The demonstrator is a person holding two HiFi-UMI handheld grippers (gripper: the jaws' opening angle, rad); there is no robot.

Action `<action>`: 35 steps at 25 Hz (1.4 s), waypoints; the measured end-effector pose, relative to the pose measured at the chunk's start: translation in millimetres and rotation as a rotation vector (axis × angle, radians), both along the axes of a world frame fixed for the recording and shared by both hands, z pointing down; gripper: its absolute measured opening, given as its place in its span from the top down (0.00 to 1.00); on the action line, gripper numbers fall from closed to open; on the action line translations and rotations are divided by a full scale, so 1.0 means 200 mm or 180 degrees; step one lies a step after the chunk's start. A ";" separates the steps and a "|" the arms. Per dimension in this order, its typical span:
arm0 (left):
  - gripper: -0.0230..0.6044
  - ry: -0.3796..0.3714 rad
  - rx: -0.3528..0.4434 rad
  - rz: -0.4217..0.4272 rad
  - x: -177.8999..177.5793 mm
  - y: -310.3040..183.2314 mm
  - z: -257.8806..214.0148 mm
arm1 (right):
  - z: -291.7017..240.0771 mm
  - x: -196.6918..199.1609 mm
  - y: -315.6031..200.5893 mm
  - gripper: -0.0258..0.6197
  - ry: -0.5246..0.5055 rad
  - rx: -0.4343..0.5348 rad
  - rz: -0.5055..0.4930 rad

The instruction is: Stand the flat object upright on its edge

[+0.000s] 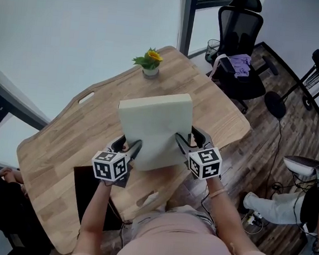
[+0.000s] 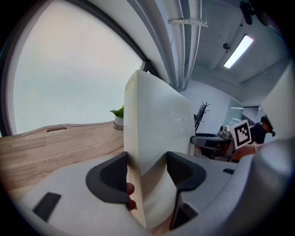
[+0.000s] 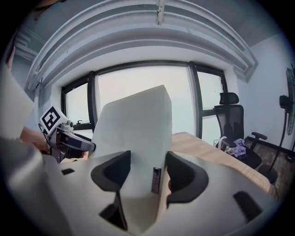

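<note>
- Left gripper (image 1: 129, 149) & right gripper (image 1: 188, 142) each clamp a lower corner of the white slab (image 1: 155, 124). It rises ahead of both, tilted over the desk (image 1: 56, 148).
- Grips sit low, so slab may pivot btwn pads & flop fwd.
- Uneven release: it twists, falls flat.
- I can't tell if bottom edge touches desk; early release = drop.

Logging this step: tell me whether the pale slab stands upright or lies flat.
Raised and tilted, not freestanding: the left gripper and right gripper both clamp the near edge of the thick cream rectangular slab.
</note>
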State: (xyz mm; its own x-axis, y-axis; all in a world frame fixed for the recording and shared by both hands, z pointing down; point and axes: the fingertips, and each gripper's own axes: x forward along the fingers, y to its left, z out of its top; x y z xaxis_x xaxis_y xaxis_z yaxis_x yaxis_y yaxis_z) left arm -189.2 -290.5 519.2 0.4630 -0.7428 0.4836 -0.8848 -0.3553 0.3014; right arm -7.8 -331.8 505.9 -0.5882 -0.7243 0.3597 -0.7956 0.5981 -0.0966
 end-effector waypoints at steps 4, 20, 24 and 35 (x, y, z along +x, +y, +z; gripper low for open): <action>0.53 -0.0048 0.0071 -0.0013 0.00 0.01 -0.01 | -0.01 0.00 0.01 0.58 0.0004 0.0053 0.0015; 0.54 -0.0308 0.0316 -0.0119 0.00 0.00 -0.05 | -0.03 0.00 0.00 0.59 0.0081 0.0241 0.0036; 0.54 -0.0383 0.0407 -0.0156 -0.01 0.00 -0.05 | -0.03 -0.01 0.00 0.59 0.0134 0.0305 0.0045; 0.55 -0.0528 0.0550 -0.0269 -0.03 0.01 -0.07 | -0.06 -0.03 0.01 0.60 0.0228 0.0439 0.0033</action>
